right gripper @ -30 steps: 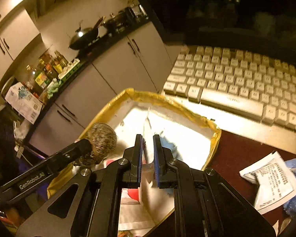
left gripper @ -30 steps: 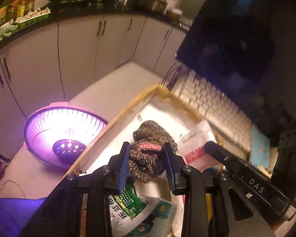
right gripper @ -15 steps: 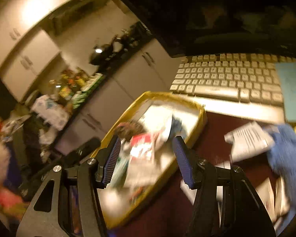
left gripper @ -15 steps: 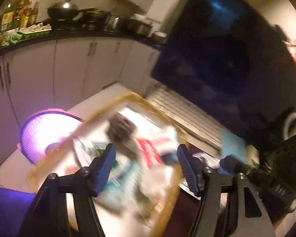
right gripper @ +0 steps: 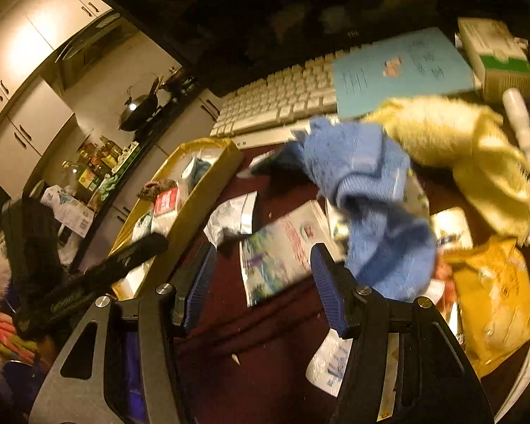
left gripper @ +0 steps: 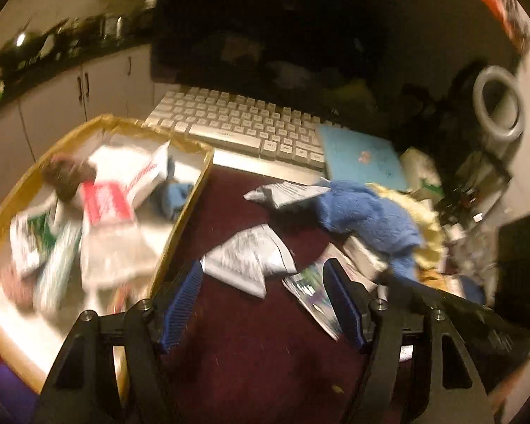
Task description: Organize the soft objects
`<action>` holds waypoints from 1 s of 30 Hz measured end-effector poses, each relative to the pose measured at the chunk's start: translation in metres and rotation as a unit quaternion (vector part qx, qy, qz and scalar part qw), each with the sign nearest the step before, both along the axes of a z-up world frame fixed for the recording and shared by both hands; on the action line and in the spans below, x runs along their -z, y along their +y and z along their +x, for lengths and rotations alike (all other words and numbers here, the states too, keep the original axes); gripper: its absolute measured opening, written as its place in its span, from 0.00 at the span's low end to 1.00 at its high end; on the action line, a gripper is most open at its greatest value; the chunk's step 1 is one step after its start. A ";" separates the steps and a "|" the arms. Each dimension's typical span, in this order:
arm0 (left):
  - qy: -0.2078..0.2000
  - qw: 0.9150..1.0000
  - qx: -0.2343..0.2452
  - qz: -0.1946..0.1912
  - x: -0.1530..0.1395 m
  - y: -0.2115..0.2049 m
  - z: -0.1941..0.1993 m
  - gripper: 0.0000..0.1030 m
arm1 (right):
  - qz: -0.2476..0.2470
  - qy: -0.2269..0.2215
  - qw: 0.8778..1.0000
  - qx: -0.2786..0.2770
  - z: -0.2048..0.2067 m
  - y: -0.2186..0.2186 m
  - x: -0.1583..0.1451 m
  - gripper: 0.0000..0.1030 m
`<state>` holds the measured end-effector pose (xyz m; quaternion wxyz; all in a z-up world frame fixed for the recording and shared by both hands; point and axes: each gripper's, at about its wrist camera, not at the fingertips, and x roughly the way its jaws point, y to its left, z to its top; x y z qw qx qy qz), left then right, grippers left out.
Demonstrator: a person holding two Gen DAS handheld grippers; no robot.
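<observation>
Both grippers hang over the dark red tabletop [left gripper: 265, 353] with nothing held: the left gripper [left gripper: 263, 302] and the right gripper [right gripper: 263, 282] each have their jaws spread wide. The yellow-rimmed box [left gripper: 190, 208] sits at ten o'clock in the left view. The blue towel [right gripper: 367, 194] lies at one o'clock from the right gripper, touching the yellow cloth [right gripper: 459, 134]. The next grab probably goes best low on a thick fold of towel, clear of the foil packets [left gripper: 247, 261].

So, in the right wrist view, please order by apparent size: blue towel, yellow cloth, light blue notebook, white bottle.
1. blue towel, though it is nearer the camera
2-3. yellow cloth and light blue notebook look alike
4. white bottle
</observation>
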<state>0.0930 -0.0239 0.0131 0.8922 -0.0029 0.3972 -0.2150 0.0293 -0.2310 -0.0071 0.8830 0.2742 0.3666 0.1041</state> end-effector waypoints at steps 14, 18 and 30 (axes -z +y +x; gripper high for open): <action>0.078 0.995 0.036 0.059 0.043 -0.014 0.030 0.38 | -0.053 -0.009 0.999 0.001 -0.006 0.010 0.014 0.55; 0.085 0.995 0.031 0.044 0.041 0.000 0.001 0.39 | -0.054 -0.013 0.998 -0.003 -0.007 0.012 0.013 0.55; 0.094 0.995 0.018 0.010 0.043 0.008 0.001 0.25 | -0.060 -0.030 0.998 -0.012 -0.010 0.017 0.008 0.55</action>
